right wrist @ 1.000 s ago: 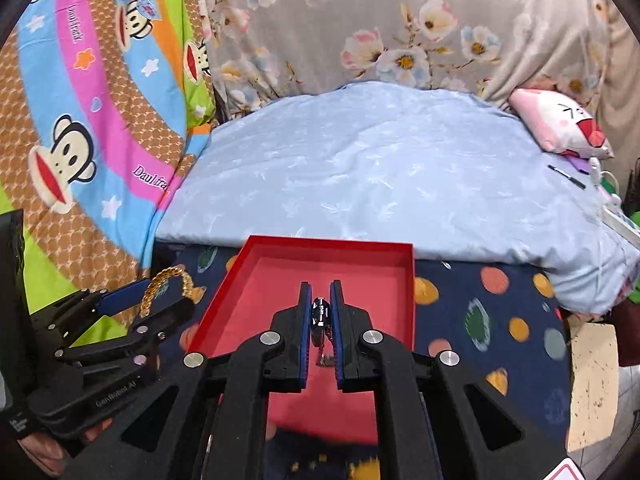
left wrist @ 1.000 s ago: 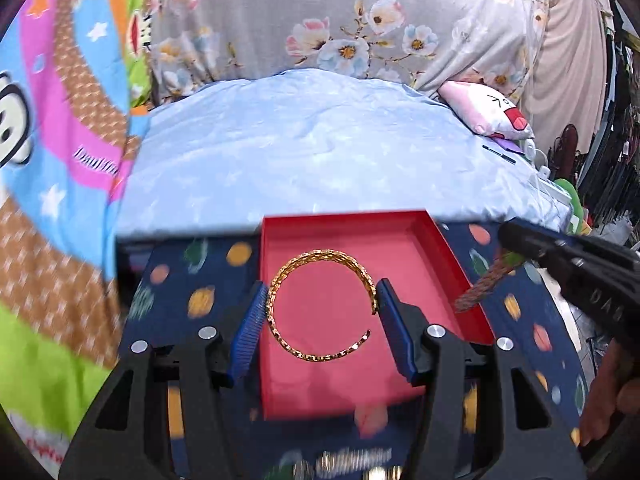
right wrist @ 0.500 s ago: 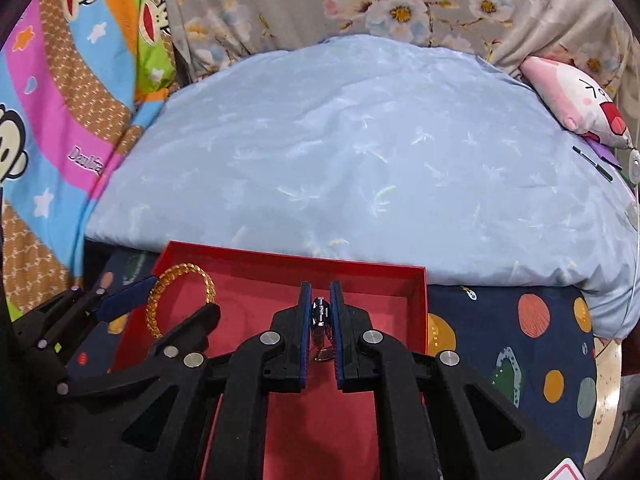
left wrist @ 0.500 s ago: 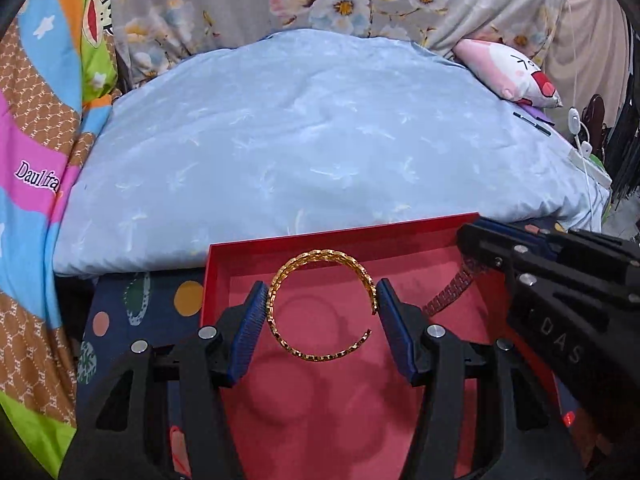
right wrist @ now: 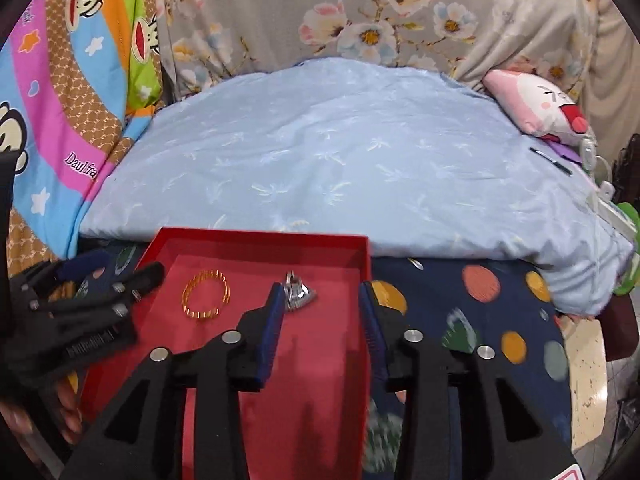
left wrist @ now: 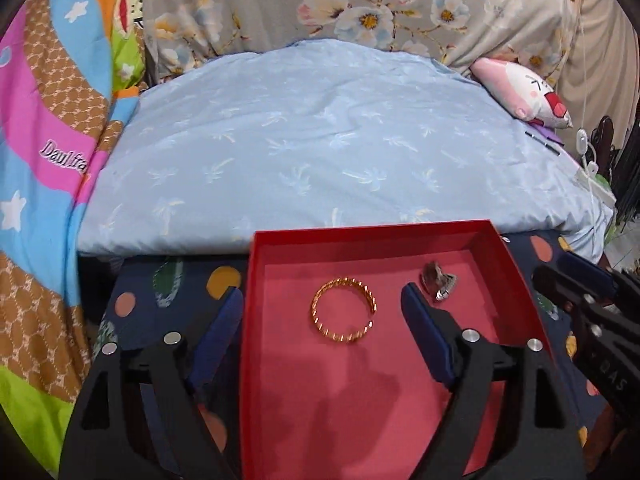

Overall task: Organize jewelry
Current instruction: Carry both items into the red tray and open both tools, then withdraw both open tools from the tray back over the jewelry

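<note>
A gold open bangle (left wrist: 344, 310) lies flat on the pink floor of a red tray (left wrist: 372, 233); it also shows in the right wrist view (right wrist: 206, 295). A small silver chain piece (left wrist: 438, 280) lies bunched to its right, also in the right wrist view (right wrist: 296, 290). My left gripper (left wrist: 324, 320) is open and empty, its fingers wide on either side of the bangle and above it. My right gripper (right wrist: 320, 316) is open and empty, just behind the silver piece, its right finger over the red tray (right wrist: 264, 238) wall.
The tray sits on a dark blue cloth with coloured dots (right wrist: 480, 312). Behind it lies a light blue bedsheet (left wrist: 320, 140), a floral cloth, a pink plush pillow (left wrist: 524, 92) at right and a bright cartoon blanket (left wrist: 48, 120) at left.
Both grippers opened. The gold bangle dropped from the left gripper and the silver piece from the right onto the tray floor. Both grippers drew back slightly.
</note>
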`<state>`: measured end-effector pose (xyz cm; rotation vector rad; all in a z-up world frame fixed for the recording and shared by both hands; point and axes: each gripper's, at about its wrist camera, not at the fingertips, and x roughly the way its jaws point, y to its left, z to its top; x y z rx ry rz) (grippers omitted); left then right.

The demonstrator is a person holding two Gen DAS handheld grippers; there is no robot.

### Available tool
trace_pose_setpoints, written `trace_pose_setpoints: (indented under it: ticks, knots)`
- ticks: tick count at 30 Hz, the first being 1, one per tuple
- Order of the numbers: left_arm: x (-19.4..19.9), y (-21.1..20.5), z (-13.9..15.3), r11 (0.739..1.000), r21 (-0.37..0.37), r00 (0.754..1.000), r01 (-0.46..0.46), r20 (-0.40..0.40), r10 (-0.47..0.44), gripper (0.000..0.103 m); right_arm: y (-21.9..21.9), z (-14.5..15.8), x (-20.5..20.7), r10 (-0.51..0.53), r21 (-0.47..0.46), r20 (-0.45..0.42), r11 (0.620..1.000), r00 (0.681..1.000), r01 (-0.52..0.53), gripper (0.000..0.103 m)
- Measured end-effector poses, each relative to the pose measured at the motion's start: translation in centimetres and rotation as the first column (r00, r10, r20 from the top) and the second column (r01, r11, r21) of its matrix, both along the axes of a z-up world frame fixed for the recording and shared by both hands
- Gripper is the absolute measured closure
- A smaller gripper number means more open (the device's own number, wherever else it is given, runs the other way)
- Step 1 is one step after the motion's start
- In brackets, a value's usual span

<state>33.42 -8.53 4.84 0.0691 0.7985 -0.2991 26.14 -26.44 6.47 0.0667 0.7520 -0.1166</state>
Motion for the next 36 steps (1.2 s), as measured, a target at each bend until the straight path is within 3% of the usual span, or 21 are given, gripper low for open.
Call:
trace_pose_setpoints:
  ticks: [7, 16, 20, 23, 29, 36]
  knots:
    - [-7.8, 4.8, 0.6, 0.999, -0.003, 0.999, -0.036, 0.004, 0.036, 0.024, 0.4, -1.0, -10.8, -0.042, 0.029, -0.009, 0.999, 0.999, 0.043, 0.063]
    - [-16.6, 9.8, -2.8, 0.997, 0.008, 0.995, -0.080, -0.059, 0.080, 0.024, 3.2, -5.1, -20.6, -0.081, 0.066, -0.095, 0.994, 0.992, 0.087, 0.063]
    - [-19.1, 11.0, -4.9, 0.995, -0.005, 0.988, -0.103, -0.116, 0.101, 0.024, 5.3, -6.7, -22.3, -0.061, 0.022, -0.135, 0.998, 0.989, 0.065, 0.063]
    - [-20.6, 11.2, -6.1, 0.994, -0.022, 0.983, -0.110, -0.153, 0.105, 0.024, 6.1, -7.5, -23.1, -0.042, 0.046, -0.150, 0.998, 0.988, 0.050, 0.063]
    - [-22.4, 10.2, -7.2, 0.996, 0.021, 0.986, -0.090, -0.139, 0.092, 0.024, 7.9, -7.9, -23.3, 0.001, 0.064, -0.146, 0.998, 0.989, 0.009, 0.063]
    - [-22.4, 9.8, -7.7, 0.994, 0.002, 0.981, -0.111, -0.161, 0.110, 0.024, 7.9, -7.7, -21.9, -0.027, 0.081, -0.130, 0.996, 0.991, 0.038, 0.063]
